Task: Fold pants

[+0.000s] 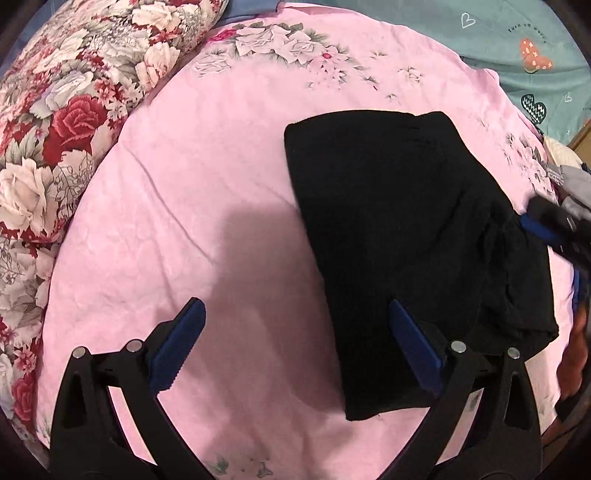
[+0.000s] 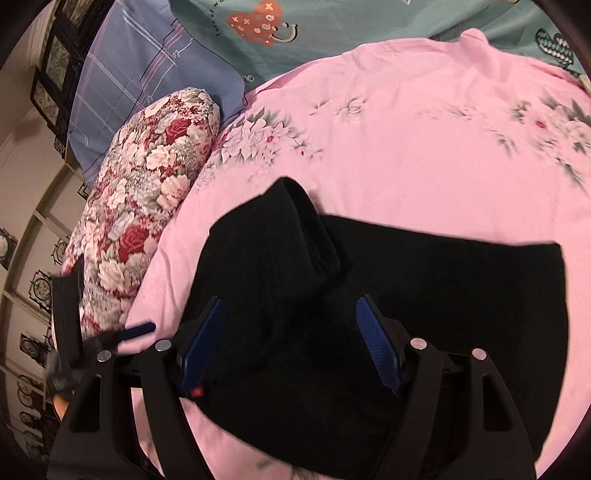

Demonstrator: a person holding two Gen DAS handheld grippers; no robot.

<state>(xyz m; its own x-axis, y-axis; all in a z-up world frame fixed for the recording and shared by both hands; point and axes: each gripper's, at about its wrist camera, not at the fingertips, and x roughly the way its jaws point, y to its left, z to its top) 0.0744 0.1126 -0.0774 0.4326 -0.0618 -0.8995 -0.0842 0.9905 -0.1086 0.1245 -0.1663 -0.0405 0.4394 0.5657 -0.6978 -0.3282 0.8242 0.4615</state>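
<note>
The black pants (image 1: 399, 251) are being seen folded into a thick block on the pink bedsheet (image 1: 221, 155), toward three o'clock, while the left gripper (image 1: 295, 347) and right gripper (image 2: 291, 343) are being held wide apart, empty, above them.

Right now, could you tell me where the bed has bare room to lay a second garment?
Bare pink sheet lies between the rose-print quilt and the black pants, and beyond the pants toward the teal bedding. The pants' right side is crowded.
</note>
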